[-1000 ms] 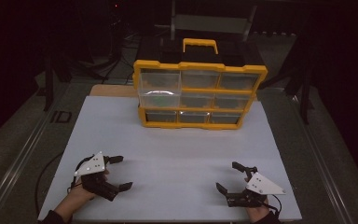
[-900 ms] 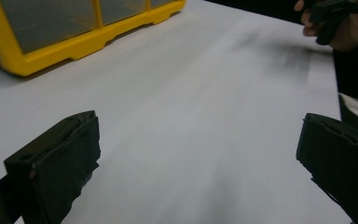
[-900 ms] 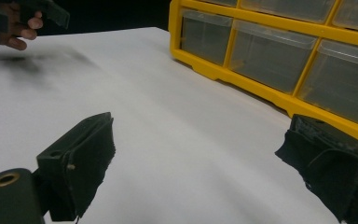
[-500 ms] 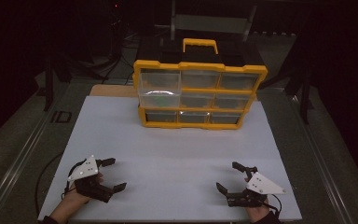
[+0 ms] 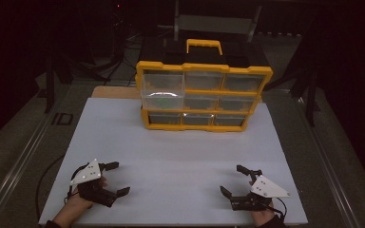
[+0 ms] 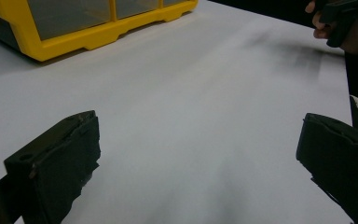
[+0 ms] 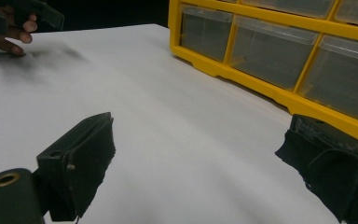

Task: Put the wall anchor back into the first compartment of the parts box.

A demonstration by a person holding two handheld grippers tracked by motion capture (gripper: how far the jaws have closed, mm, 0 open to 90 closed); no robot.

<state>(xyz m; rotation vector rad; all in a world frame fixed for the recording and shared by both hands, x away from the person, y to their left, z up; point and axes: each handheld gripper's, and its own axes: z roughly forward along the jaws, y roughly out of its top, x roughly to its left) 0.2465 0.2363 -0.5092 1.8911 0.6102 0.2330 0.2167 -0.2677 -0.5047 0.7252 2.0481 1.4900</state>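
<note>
Yellow drawer organizer (image 5: 203, 97) at bench (image 5: 180, 156) far edge, upper left drawer (image 5: 163, 90) pulled out. Left tongs (image 5: 115, 179), right tongs (image 5: 234, 180) spread, empty, near front corners. Step: start position. Next: long reach forward to drawers.

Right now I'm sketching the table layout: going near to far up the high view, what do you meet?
Left hand-held gripper and right hand-held gripper → bare white board → yellow drawer organizer → its handle.

It looked like a lab or workshop: a white counter (image 5: 171, 156) stood in a dark room, carrying a yellow parts organizer (image 5: 203, 97) with clear drawers, with metal frame rails (image 5: 16, 161) and stands around it.
</note>
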